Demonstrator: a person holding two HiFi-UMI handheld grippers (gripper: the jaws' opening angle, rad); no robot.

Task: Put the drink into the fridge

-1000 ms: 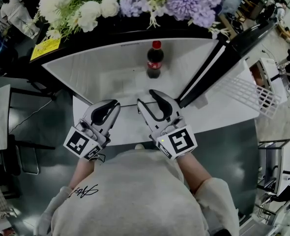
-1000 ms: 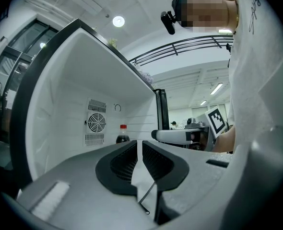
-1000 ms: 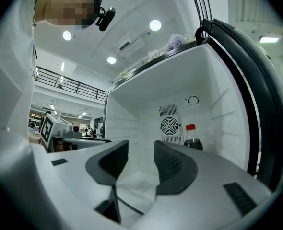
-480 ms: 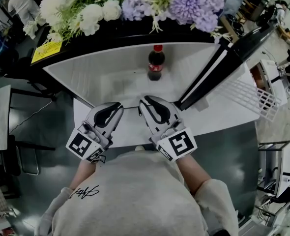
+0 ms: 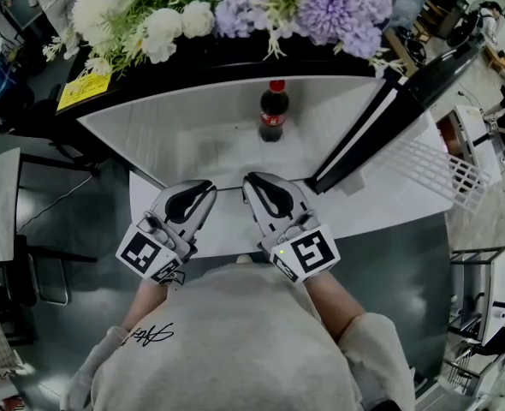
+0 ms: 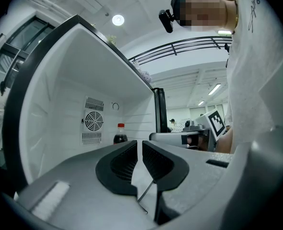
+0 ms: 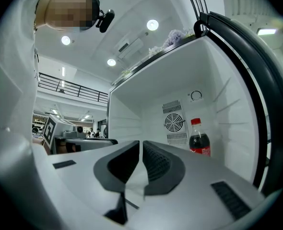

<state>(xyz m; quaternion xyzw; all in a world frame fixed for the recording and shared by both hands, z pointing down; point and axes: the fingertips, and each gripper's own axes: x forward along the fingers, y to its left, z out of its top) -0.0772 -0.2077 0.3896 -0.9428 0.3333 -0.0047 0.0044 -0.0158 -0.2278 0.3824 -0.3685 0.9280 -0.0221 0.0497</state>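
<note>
Right gripper - jaws have just been closing, now all but together, nothing between them. Left gripper is also closed to a slit and empty. Both sit side by side, level, at the near edge of the fridge floor, pointing in.

Bottle stands upright on its own at the far end of the compartment, by the fan grille on the back wall, well apart from both grippers. Door is open, swung off to the right. Flowers sit on top of the fridge.

Judgement: the placing looks done - the drink is inside and free of both grippers, so the step in hand is getting clear. The next move likely calls for backing both grippers out toward the near side. Then the door has to swing shut from the right without jolting the bottle.
</note>
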